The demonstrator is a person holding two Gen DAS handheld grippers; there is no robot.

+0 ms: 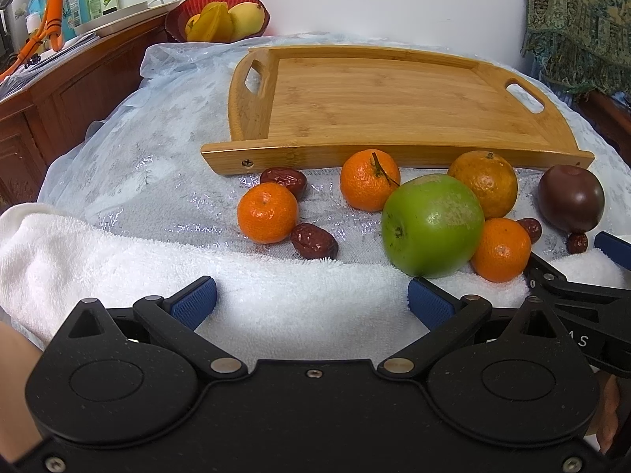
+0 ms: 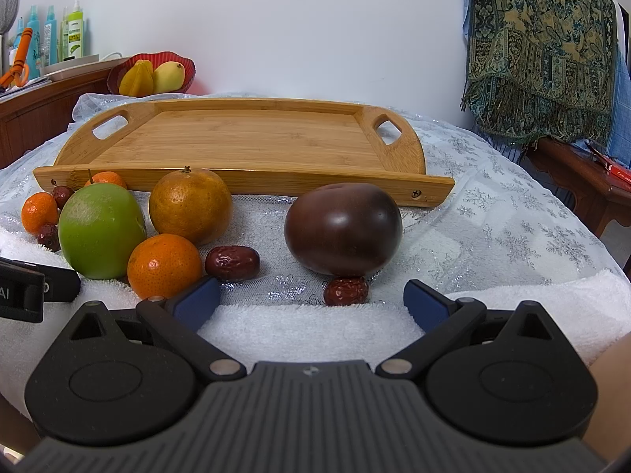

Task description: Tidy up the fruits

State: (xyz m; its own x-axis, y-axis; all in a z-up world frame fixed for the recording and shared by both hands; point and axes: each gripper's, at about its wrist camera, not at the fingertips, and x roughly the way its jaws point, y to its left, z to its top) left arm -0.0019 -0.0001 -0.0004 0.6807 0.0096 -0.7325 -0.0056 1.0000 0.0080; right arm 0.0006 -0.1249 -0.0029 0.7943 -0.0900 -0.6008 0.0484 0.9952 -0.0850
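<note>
A bamboo tray (image 1: 355, 94) (image 2: 244, 138) lies bare at the back of the table. In front of it sit a green apple (image 1: 432, 225) (image 2: 100, 230), a large orange (image 1: 487, 181) (image 2: 190, 205), several small mandarins (image 1: 267, 213) (image 2: 163, 265), a dark purple round fruit (image 1: 570, 198) (image 2: 343, 228) and several red dates (image 1: 314, 241) (image 2: 232, 262). My left gripper (image 1: 311, 301) is open and empty above the white towel (image 1: 197, 268), short of the fruit. My right gripper (image 2: 311, 301) is open and empty, just before the purple fruit and a date (image 2: 346, 291).
A red bowl (image 1: 217, 17) (image 2: 152, 75) of yellow fruit stands behind the tray. A wooden sideboard (image 1: 51, 102) with bottles is at the left. A patterned cloth (image 2: 540, 51) hangs over furniture at the right. The table has a lacy cover (image 2: 493, 213).
</note>
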